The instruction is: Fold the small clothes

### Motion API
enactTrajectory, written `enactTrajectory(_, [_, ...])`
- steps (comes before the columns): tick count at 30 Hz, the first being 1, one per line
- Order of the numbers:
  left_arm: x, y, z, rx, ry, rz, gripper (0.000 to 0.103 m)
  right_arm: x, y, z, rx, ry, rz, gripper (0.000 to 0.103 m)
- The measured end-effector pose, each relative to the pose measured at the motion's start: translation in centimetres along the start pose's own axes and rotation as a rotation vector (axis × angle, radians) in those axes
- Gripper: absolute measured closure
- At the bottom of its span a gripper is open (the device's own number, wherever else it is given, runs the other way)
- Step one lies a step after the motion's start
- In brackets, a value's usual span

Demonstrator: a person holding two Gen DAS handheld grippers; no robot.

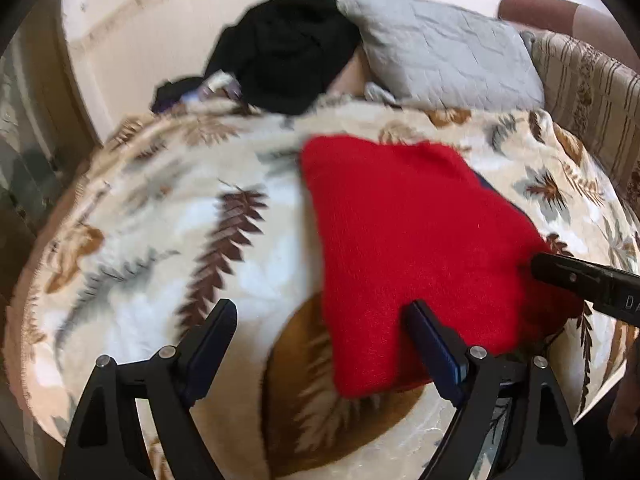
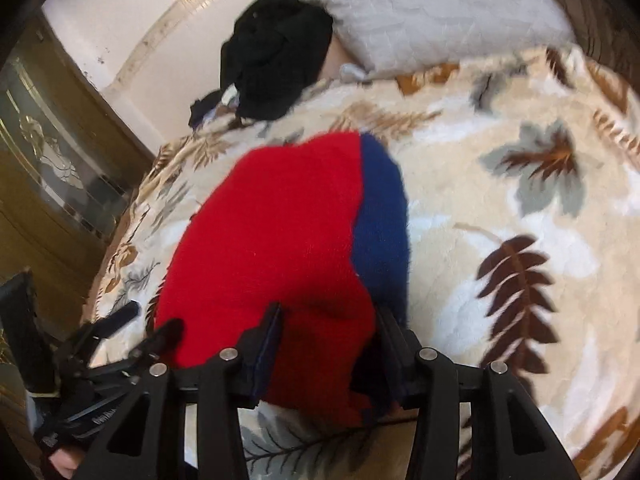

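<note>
A small red knitted garment [image 1: 412, 240] with a blue part [image 2: 380, 216] lies folded on the leaf-patterned blanket [image 1: 168, 216]. My left gripper [image 1: 320, 312] is open, its right finger [image 1: 432, 344] on the garment's near edge, its left finger over bare blanket. My right gripper [image 2: 328, 320] straddles the garment's [image 2: 272, 232] near corner, with red cloth between its fingers; they stand fairly wide apart. The right gripper also shows in the left wrist view [image 1: 588, 284] at the garment's right edge. The left gripper shows in the right wrist view [image 2: 152, 324] at lower left.
A black clothes pile [image 1: 284, 48] and a grey pillow [image 1: 444, 48] lie at the far end of the bed by the white wall. A striped cushion [image 1: 592, 92] is at right. A brown cabinet with a glass door [image 2: 52, 160] stands left of the bed.
</note>
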State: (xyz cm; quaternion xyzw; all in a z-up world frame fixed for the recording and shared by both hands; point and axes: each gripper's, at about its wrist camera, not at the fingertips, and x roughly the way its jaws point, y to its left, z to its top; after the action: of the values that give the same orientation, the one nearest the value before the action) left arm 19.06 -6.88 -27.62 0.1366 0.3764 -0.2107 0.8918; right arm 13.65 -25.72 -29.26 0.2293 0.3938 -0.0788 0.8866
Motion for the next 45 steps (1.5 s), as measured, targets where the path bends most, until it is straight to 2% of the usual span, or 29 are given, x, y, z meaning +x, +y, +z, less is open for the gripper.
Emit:
enactTrajectory(3, [-2.0, -0.1, 0.0, -0.005, -0.059, 0.009, 0.015, -1.5, 0.7, -0.4, -0.050, -0.037, -0.076, 0.053])
enactTrajectory(6, [-4.1, -0.4, -0.1, 0.005, -0.115, 0.049, 0.015, -3.1, 1.3, -0.5, -0.085, -0.067, -0.141, 0.051])
enactTrajectory(8, [-5.5, -0.5, -0.1, 0.010, -0.144, 0.069, 0.015, -4.1, 1.6, -0.6, -0.109, -0.085, -0.175, 0.045])
enactTrajectory(10, [-6.5, -0.4, -0.1, 0.003, -0.161, 0.069, 0.015, -5.2, 2.0, -0.8, -0.129, -0.100, -0.197, 0.044])
enactTrajectory(20, [-9.8, -0.3, -1.2, -0.029, -0.182, 0.126, 0.014, -8.9, 3.2, -1.0, -0.121, -0.133, -0.192, 0.044])
enactTrajectory(24, [-11.0, -0.3, -1.5, -0.037, -0.201, 0.143, 0.010, -10.1, 3.8, -1.6, -0.114, -0.141, -0.192, 0.042])
enactTrajectory(45, [-16.5, -0.7, -1.5, -0.047, -0.268, 0.183, 0.009, -11.2, 5.0, -4.9, -0.085, -0.058, -0.221, 0.042])
